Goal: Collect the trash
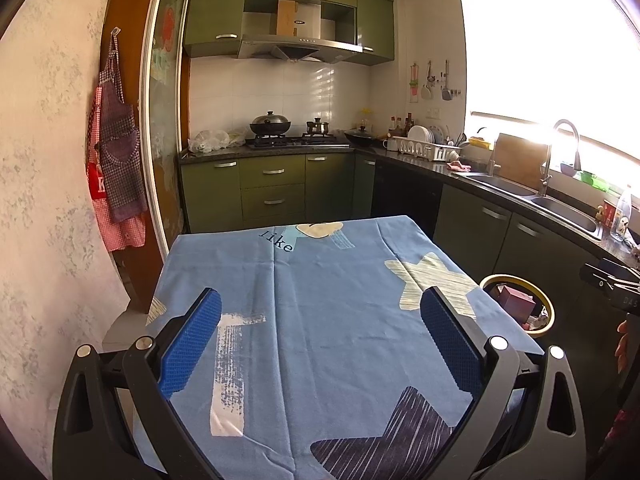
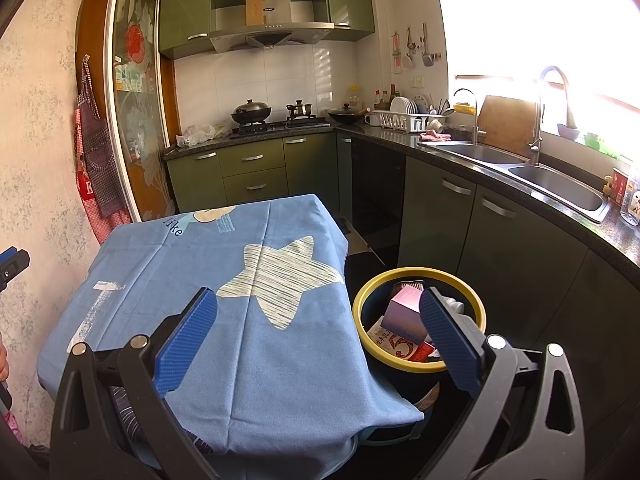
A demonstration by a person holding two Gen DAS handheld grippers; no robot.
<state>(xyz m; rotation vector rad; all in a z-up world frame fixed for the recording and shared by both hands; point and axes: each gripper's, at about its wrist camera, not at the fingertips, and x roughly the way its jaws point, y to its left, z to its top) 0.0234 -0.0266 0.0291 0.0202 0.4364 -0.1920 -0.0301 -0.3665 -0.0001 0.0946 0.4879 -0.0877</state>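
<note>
The trash (image 2: 404, 324), a pink box and printed cartons, sits piled in the yellow-rimmed bin (image 2: 476, 300) just beside the cloth-covered worktop (image 2: 248, 360). Both my left gripper (image 1: 320, 344) and right gripper (image 2: 320, 344) hang with fingers spread, empty. I reckon a careless reach could knock the bin or snag the cloth's overhang.

tablecloth (image 2: 248, 344) is a soft matt blue cloth with creases and chalky-looking star prints, and the gripper pads (image 1: 192, 344) look like textured blue rubber on matt black plastic arms with shiny metal pins. cabinets (image 2: 256, 168) are glossy green with brushed metal handles, sink (image 2: 560, 184) is stainless steel, bin (image 2: 420, 280) has a smooth yellow plastic rim with glossy cardboard boxes (image 2: 404, 316) inside.
</note>
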